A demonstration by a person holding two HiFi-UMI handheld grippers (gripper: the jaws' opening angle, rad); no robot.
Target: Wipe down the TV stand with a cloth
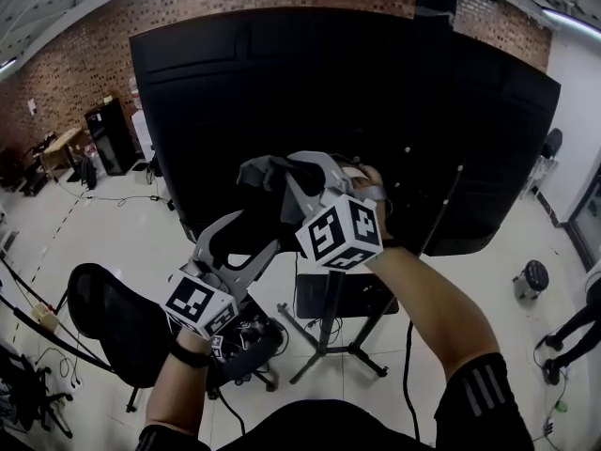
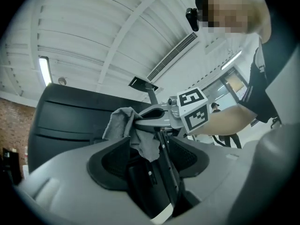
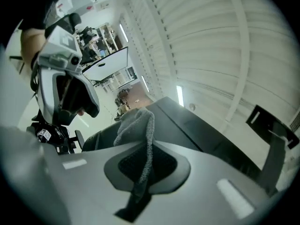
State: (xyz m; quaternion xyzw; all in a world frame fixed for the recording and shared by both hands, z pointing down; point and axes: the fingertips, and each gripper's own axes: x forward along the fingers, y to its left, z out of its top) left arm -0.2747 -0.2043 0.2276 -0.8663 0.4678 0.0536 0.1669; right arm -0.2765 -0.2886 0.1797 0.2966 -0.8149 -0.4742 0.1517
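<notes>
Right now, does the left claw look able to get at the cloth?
Probably yes. The left claw is open and points at the grey cloth. The cloth hangs from the shut right claw just in front of the left one, and nothing seems to stand between them.

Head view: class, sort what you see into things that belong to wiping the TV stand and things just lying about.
Belongs to the job:
grey cloth, pinched in the right claw
TV stand, below the big black panel

Just lying about:
black chair
round stool
dark cabinet
</notes>
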